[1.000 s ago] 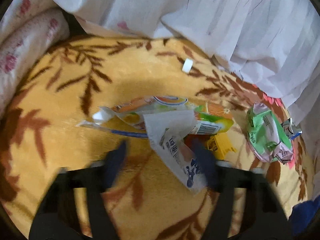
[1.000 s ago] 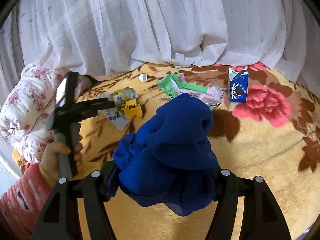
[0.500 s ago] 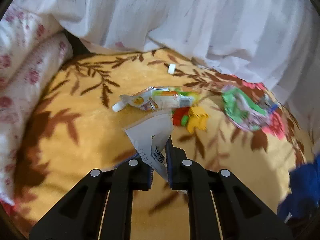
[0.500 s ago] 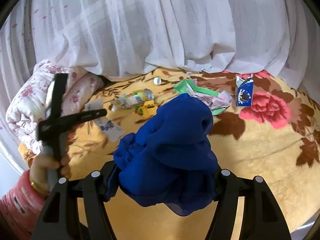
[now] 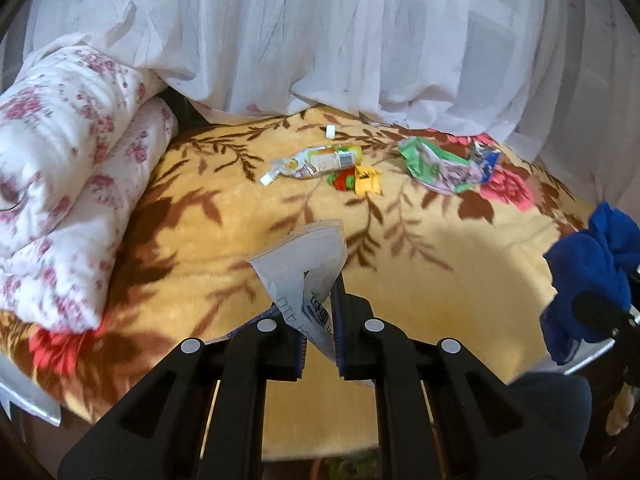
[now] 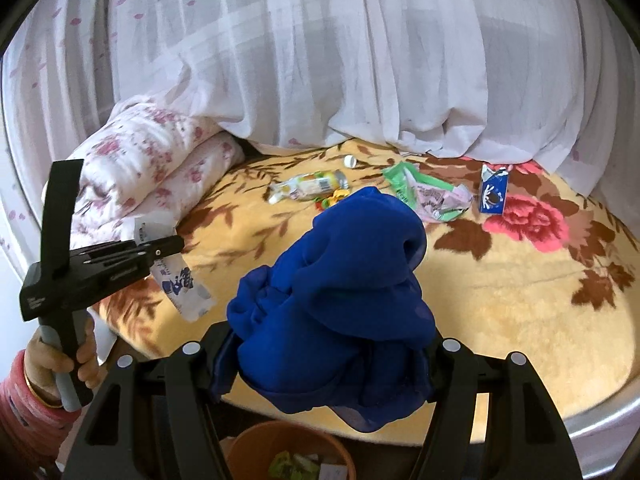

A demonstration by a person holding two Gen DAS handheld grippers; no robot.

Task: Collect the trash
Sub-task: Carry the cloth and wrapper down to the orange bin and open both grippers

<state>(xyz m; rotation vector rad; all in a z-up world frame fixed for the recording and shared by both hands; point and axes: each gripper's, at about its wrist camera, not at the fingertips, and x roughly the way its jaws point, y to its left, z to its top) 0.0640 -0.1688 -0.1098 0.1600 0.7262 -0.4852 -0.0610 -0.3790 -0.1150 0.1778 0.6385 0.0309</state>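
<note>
Gripping a flat white wrapper (image 5: pixel 304 276) with blue print, my left gripper (image 5: pixel 318 340) is now fully closed on it; a second ago its jaws stood open around that same wrapper lying on the yellow floral blanket (image 5: pixel 420 280). Since then the wrapper has come up off the blanket and hangs from the pads, clear of the other litter. My right gripper (image 6: pixel 328 360) still clamps the bunched blue cloth (image 6: pixel 340 288), jaws partway apart around its bulk. Below it sits the orange bin (image 6: pixel 256 444), some scraps already inside, so I judge the drop comes next. Further out, the squashed juice pouch (image 5: pixel 316 160), green wrapper (image 5: pixel 436 164), white cap (image 5: pixel 330 131) and small blue carton (image 6: pixel 494 192) remain near the curtain (image 5: pixel 360 40).
</note>
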